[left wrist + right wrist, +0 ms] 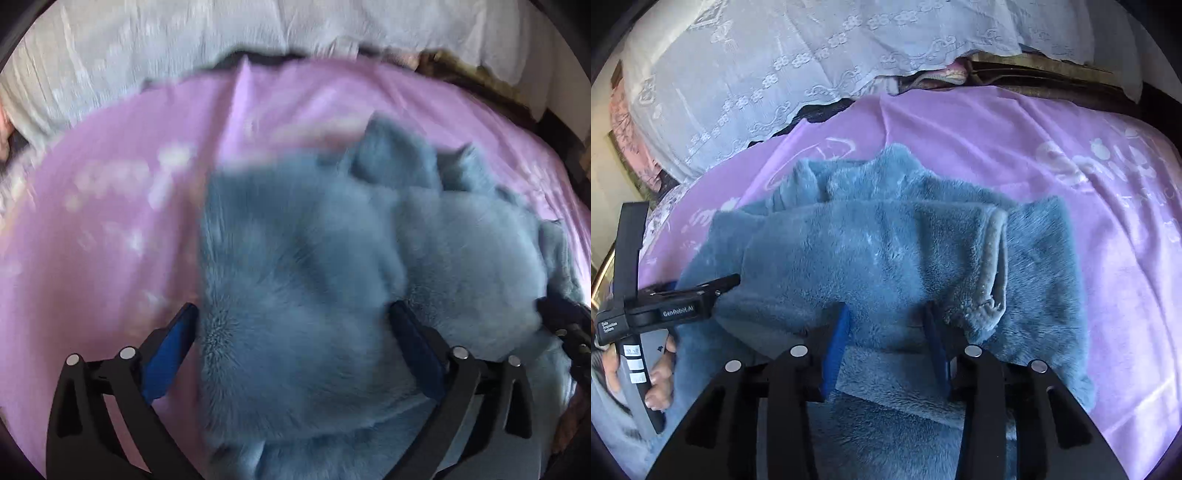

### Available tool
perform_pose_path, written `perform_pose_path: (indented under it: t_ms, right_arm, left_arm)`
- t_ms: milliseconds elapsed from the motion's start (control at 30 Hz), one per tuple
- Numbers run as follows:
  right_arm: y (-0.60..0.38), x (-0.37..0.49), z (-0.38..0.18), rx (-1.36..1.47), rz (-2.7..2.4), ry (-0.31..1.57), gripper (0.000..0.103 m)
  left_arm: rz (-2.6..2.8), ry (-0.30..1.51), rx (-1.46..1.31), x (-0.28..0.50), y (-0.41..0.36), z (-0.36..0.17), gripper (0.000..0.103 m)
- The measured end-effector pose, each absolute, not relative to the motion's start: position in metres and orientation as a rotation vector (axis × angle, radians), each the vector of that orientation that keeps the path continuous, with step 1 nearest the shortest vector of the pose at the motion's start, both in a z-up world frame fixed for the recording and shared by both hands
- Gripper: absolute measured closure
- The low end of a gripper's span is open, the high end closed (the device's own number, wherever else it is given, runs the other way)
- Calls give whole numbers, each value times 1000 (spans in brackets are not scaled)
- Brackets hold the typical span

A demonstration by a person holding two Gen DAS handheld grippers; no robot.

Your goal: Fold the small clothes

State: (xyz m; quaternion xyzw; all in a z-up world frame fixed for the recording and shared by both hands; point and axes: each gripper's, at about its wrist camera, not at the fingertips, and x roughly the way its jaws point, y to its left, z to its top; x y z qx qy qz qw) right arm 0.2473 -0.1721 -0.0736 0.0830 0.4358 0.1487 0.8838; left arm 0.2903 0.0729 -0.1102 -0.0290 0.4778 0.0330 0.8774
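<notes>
A blue fluffy fleece garment [314, 258] lies partly folded on a lilac blanket [110, 221]. My left gripper [293, 328] is open wide, one finger on each side of a thick bunch of the fleece; this view is blurred. In the right wrist view the garment [886, 240] shows a folded layer with a pale hem [995, 266]. My right gripper [886, 325] has its blue pads close together on a fold of the fleece, which covers the fingertips. The left gripper [716, 286] reaches in from the left over the garment's edge, held by a hand [661, 373].
White lace-trimmed bedding [775, 66] is piled along the far side of the blanket [1071, 147]. Brown patterned cloth [1034, 70] shows behind it at the far right. The right gripper's body [569, 328] sits at the garment's right edge.
</notes>
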Motion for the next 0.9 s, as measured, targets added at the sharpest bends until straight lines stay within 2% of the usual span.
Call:
perform_pose_path:
  t_ms: [133,200,267,333,433,567,633,700,900]
  right_arm:
    - [-177,216,-51,162,332,826,60]
    - [-176,218,-71,141,320,900,58]
    - [-180,227,-90,194,336,943,58]
    - [-186,225,-79,222,330,930,59]
    - [-193,199,-58,218,320,841,58]
    - [-209,182,-72,217,295,899,46]
    - [-216,184,-87,266,318,956,46]
    - [-224,181,-78,304,305,934,46]
    - [-242,126,-55,283,306,817,46]
  left_arm:
    - [68,950,-148,273,82,-84,5]
    - [66,920,-120,256,79,-79,5]
    - [90,973,-75,255,74,-95,4]
    - [81,1021,-121,260,77,-112,4]
    - [103,975,-162,242,83,-94,4]
    - [75,956,-135,201,74,-86,5]
    - [97,1016,-87,193,71,-104,5]
    - [101,1049,-75,192,74,-113,4]
    - [85,1002,-90,160,76,-89,5]
